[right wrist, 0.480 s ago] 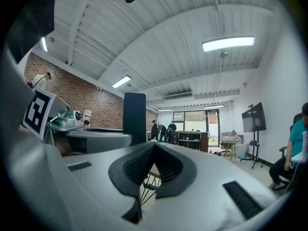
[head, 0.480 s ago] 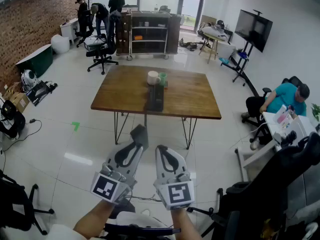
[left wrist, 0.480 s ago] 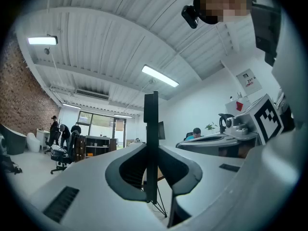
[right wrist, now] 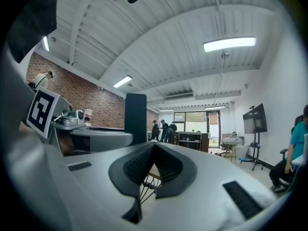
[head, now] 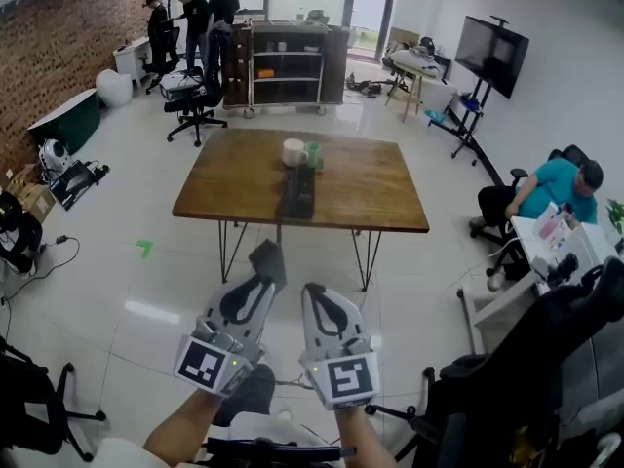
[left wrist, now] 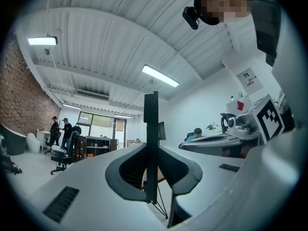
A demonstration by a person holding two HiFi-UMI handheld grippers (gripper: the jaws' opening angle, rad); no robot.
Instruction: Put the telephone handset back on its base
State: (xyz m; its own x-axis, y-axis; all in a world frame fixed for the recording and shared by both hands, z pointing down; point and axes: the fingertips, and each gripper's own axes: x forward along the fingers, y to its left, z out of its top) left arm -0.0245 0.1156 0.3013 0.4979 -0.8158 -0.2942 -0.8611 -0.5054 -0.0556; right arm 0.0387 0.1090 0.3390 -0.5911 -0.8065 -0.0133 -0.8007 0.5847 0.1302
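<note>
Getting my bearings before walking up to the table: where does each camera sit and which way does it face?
Head view: on the head, facing forward and down at the table; both forearms, left gripper and right gripper show.
Left gripper view: on the left gripper, looking along its jaws across the room; they clamp a dark flat object.
Right gripper view: on the right gripper, facing likewise; jaws closed, empty.
Shared: both gripper views see the shelf unit.

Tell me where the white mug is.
In the head view the white mug stands near the wooden table's far edge, just left of the green cup and beyond a long dark object.
</note>
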